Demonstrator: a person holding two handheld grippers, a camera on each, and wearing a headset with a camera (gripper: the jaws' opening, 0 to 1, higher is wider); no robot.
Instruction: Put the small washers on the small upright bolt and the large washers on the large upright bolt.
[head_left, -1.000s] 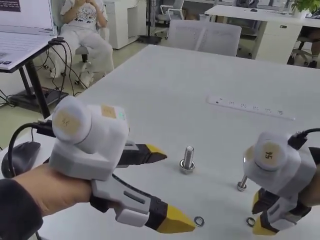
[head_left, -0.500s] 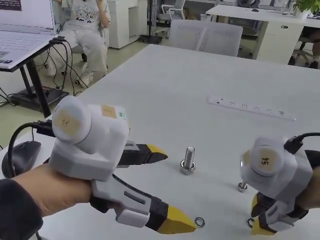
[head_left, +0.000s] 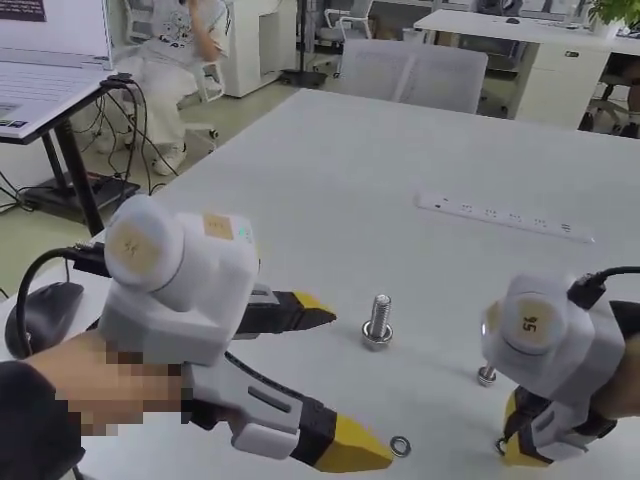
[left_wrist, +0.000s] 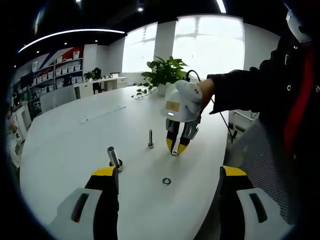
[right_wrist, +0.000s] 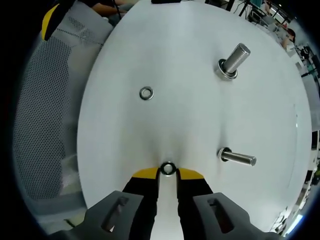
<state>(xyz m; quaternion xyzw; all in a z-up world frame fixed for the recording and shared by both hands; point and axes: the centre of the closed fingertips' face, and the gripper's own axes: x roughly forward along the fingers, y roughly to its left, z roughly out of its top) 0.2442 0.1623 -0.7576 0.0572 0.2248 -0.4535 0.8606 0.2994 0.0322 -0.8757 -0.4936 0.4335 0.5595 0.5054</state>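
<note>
Right gripper view: right gripper jaws nearly closed, tips pinching small washer on table. Small bolt near, large bolt farther. Left gripper view: left gripper spread wide, second washer lying loose ahead.

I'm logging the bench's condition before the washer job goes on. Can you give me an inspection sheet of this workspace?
Surface: white table, no spills or marks seen.
Job's things: large bolt and small bolt both upright; loose washer lying flat; second washer between the right gripper jaws.
Clutter: power strip on the table's far side.
Grippers: left gripper open, holding nothing; right gripper shut on the second washer at the table.
Cables: black cable runs from the left gripper; tangled cables by a side desk.
Surroundings: seated person, office chair, potted plant.
</note>
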